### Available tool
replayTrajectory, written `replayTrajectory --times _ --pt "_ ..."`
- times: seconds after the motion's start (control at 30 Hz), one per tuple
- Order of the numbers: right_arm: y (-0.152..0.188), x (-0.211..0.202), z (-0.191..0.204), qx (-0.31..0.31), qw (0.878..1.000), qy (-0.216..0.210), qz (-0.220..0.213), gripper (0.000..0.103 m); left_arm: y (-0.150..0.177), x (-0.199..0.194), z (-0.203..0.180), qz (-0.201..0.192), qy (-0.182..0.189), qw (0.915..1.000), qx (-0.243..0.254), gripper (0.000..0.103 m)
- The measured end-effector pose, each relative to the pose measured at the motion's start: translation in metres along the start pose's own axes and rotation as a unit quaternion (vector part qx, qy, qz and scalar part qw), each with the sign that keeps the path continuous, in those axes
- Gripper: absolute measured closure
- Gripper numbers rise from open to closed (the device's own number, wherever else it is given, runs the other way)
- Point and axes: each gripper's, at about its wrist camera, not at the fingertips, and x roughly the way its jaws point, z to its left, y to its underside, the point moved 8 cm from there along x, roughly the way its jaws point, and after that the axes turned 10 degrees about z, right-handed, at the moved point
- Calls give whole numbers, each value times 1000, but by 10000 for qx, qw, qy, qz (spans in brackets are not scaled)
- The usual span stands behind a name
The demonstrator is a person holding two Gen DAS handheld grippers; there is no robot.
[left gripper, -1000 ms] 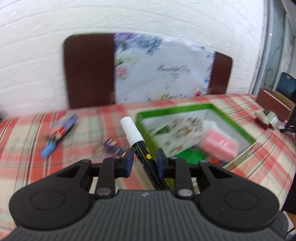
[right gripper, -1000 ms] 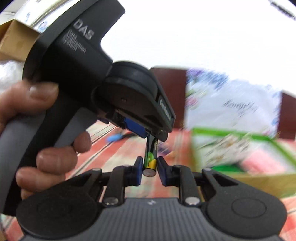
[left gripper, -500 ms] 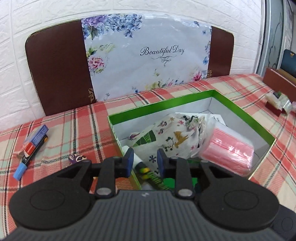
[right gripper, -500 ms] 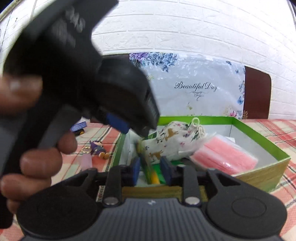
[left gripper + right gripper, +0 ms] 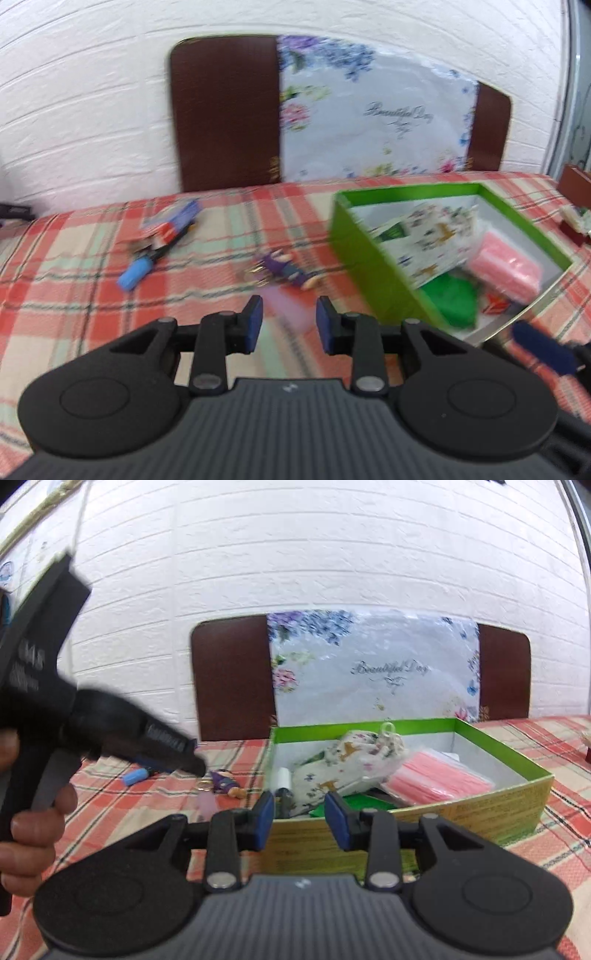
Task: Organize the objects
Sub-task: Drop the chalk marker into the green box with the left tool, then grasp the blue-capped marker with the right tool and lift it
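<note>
A: Opening now, both sets of jaws, L gripper (image 5: pixel 289 321) & R gripper (image 5: pixel 300 816); nothing's held.
B: Marker (image 5: pixel 283 788) is seen lying in green box (image 5: pixel 509 814), by 1 printed pouch (image 5: pixel 351 771).

Plaid-clothed table (image 5: pixel 74 266): green box (image 5: pixel 364 254), blue-capped marker (image 5: pixel 147 258), keychain (image 5: pixel 284 269).

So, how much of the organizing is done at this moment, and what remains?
Done: the green box already holds a patterned pouch, a pink pack and a white-capped marker. In hand: nothing; the left gripper and right gripper are both empty, their jaws opening. Left: the purple keychain, the blue-capped marker and the blurred items beside it lie on the checked tablecloth.
</note>
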Motion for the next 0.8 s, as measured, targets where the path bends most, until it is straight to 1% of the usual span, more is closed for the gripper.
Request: replayTrajectory --times 0.1,0.2,0.37,0.43,0.53,0.57,0.6,0.63,0.73,0.8 --pt "4 -2 23 -243 9994 -210 106 67 19 7 31 194 -401 9989 -170 69" --pt "14 7 43 -344 9973 -486 433 67 35 11 61 338 -704 9961 -401 69" --pt "34 32 70 -471 9899 -751 1105 67 48 9 105 322 -1065 9913 -703 66" --pt "41 40 79 -536 9872 -798 1275 67 51 9 121 286 -1184 9893 -803 64" --pt "48 51 92 -624 9825 -855 1532 67 57 11 146 292 -1341 9861 -936 63" --pt "50 54 96 -651 9813 -869 1590 66 60 12 154 302 -1376 9851 -989 63" --pt "49 56 100 -692 9812 -850 1588 63 61 13 161 299 -1394 9844 -1031 63" --pt "48 58 104 -754 9811 -841 1573 62 62 13 167 227 -1413 9842 -1042 62" --pt "44 69 117 -828 9798 -866 1604 61 63 11 182 89 -1576 9830 -936 60" --pt "42 75 125 -898 9793 -862 1597 59 64 10 193 -20 -1642 9825 -883 56"
